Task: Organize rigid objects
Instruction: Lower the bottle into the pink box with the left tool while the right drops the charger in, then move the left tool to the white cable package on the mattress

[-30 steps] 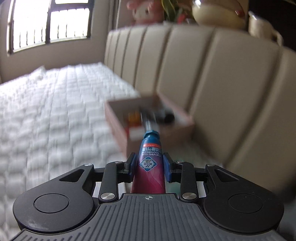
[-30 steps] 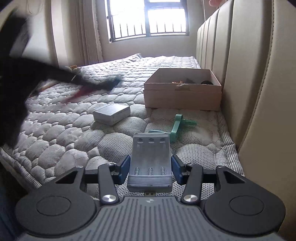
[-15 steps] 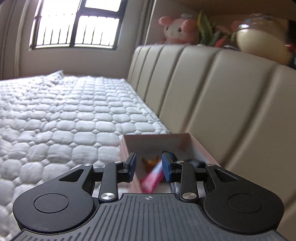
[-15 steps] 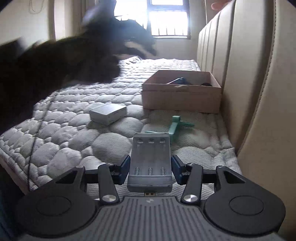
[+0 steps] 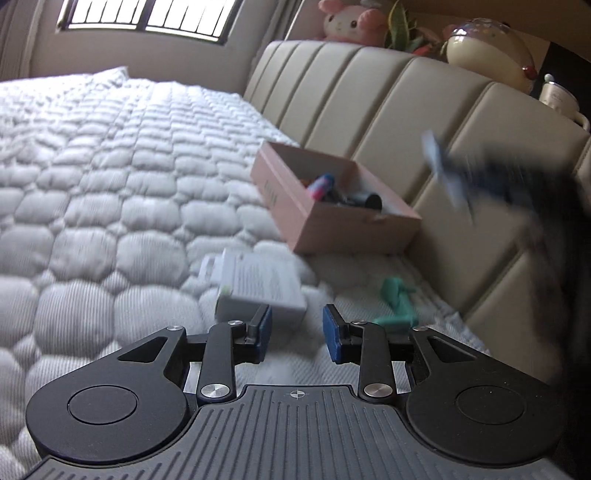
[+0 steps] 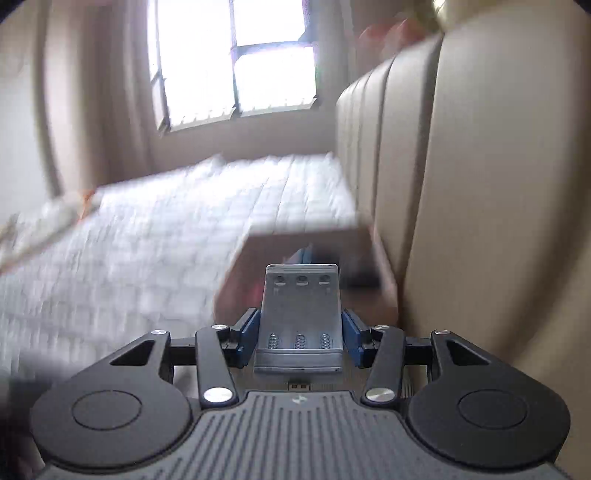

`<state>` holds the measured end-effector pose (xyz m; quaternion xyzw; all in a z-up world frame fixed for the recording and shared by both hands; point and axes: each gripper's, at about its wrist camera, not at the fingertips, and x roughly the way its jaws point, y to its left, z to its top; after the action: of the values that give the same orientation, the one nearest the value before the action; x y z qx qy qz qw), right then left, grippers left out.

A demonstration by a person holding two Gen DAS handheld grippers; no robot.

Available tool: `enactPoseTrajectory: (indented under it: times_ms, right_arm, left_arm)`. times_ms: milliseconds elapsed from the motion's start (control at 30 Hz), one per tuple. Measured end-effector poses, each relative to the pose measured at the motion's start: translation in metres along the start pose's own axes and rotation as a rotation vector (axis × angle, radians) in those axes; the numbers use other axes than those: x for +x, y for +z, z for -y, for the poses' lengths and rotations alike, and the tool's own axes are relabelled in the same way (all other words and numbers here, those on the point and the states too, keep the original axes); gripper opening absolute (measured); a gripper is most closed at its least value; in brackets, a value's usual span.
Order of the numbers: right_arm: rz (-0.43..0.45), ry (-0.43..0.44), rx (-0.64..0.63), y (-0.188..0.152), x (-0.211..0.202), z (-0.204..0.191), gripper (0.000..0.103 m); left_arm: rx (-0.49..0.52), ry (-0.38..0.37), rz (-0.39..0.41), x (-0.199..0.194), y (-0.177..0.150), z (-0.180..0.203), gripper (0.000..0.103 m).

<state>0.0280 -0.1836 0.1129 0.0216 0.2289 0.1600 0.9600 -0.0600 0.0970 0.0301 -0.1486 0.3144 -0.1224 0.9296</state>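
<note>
My left gripper (image 5: 297, 338) is open and empty, low over the quilted mattress (image 5: 92, 206). Just ahead of it lies a white box (image 5: 258, 286), and a green plastic piece (image 5: 397, 302) lies to its right. The pink cardboard box (image 5: 299, 218) stands against the headboard and holds the pink-and-blue tube (image 5: 320, 186) and dark items. My right gripper (image 6: 300, 334) is shut on a grey battery holder (image 6: 300, 321), held in the air just before the blurred cardboard box (image 6: 236, 273). It shows blurred in the left wrist view (image 5: 491, 177), raised near the headboard.
The padded beige headboard (image 5: 369, 110) runs along the right of the bed. A plush toy (image 5: 347, 20), a plant and a round lamp (image 5: 487, 48) sit on the ledge above it. A window (image 6: 236, 62) is at the far end of the room.
My left gripper has let the tube go into the cardboard box and pulled back and down toward the white box. My right gripper has lifted the battery holder and carried it up to the box.
</note>
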Motion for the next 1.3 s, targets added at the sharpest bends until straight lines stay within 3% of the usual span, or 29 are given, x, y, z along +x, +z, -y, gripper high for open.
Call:
enactPoseTrajectory:
  times_ms: [33, 100, 167, 267, 433, 567, 767, 1033, 1133, 1233, 1300]
  right_arm:
    - [0.056, -0.007, 0.026, 0.013, 0.009, 0.0, 0.05]
    - [0.062, -0.053, 0.056, 0.038, 0.035, -0.002, 0.075]
    - [0.024, -0.075, 0.092, 0.049, 0.053, 0.002, 0.075]
    - [-0.018, -0.075, 0.091, 0.036, 0.051, 0.007, 0.075]
    - [-0.097, -0.106, -0.084, -0.028, 0.03, -0.003, 0.077]
    - [-0.158, -0.107, -0.079, -0.073, 0.023, -0.001, 0.078]
    - [-0.088, -0.14, -0.111, -0.117, 0.015, -0.003, 0.079]
    - [0.006, -0.107, -0.148, -0.127, 0.007, -0.009, 0.087]
    - [0.002, -0.087, -0.143, -0.129, 0.009, -0.006, 0.087]
    - [0.001, -0.068, -0.1, -0.128, 0.008, 0.001, 0.087]
    - [0.001, -0.06, -0.066, -0.128, 0.008, 0.006, 0.087]
  left_arm:
    - [-0.003, 0.007, -0.008, 0.0, -0.004, -0.002, 0.033]
    - [-0.005, 0.023, -0.014, -0.003, -0.008, -0.007, 0.033]
    - [-0.012, 0.027, -0.012, -0.009, -0.012, -0.013, 0.033]
    - [-0.041, 0.036, -0.011, -0.012, -0.014, -0.022, 0.033]
    - [-0.055, 0.024, -0.014, -0.008, -0.015, -0.018, 0.033]
    - [-0.022, 0.038, -0.015, -0.007, -0.015, -0.007, 0.033]
    - [-0.035, 0.091, 0.017, -0.003, 0.005, -0.009, 0.033]
    - [-0.295, 0.138, 0.028, 0.025, 0.04, -0.058, 0.033]
    - [-0.293, 0.151, 0.011, 0.026, 0.04, -0.05, 0.033]
    - [-0.259, 0.209, 0.043, 0.009, 0.033, -0.03, 0.033]
    - [-0.242, 0.165, 0.023, 0.002, 0.029, -0.019, 0.033]
